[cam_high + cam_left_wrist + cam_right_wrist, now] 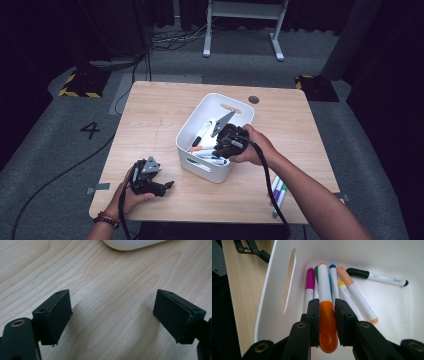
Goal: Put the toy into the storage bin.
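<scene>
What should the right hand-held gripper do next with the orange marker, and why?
Probably open and drop it. The right hand-held gripper is clamped on the orange marker inside the white bin, just above the other markers lying there.

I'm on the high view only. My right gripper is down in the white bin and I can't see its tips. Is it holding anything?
Observer: Yes. In the right gripper view, the right gripper is shut on an orange marker, clamped at its orange cap.
Operator: Is that marker down among the others?
Observer: Its far end points at the pile in the white bin; a magenta-capped marker lies just beside it.
Operator: Anything lying apart from that pile?
Observer: A black-capped marker lies crosswise by itself near the far wall.
Operator: And my left gripper?
Observer: The left gripper is open, with bare wooden table between the jaws.
</scene>
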`<state>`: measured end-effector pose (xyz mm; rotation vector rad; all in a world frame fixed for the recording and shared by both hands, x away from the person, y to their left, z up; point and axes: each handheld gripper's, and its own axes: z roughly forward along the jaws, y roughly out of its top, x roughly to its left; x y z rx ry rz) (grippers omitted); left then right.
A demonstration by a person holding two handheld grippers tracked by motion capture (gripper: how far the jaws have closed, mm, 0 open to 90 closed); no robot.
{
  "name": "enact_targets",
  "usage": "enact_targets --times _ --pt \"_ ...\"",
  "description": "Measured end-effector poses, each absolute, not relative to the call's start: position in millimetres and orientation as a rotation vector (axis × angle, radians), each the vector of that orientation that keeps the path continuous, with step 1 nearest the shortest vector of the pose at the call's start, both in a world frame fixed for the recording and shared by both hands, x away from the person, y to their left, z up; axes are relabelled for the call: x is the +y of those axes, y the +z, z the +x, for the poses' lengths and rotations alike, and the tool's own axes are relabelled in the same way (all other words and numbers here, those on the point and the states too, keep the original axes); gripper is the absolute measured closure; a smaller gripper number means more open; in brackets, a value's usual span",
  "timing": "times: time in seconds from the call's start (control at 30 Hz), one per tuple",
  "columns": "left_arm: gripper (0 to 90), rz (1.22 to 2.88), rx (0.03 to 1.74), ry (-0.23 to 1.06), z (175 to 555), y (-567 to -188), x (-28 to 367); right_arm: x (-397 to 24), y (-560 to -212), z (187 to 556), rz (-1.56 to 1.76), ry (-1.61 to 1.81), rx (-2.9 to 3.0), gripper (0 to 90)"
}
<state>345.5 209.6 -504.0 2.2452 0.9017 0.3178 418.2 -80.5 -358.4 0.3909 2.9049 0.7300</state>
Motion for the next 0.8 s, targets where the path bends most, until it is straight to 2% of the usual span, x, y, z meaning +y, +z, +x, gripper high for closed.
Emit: enact_targets --times 0.37,0.57,0.8 --pt "15.4 2.245 0.900 0.321 345.5 -504.0 209.6 -69.2 -366.0 419.3 0.295 0.716 2.960 74.9" --pt "15.4 2.245 0.900 0.320 345.5 -504.0 209.6 -67.5 -367.9 412.8 0.382 0.623 3.029 74.4" --pt "15.4 2.245 0.901 0.320 345.5 -504.0 209.6 -71.3 -362.0 413.9 0.400 0.656 3.005 66.8"
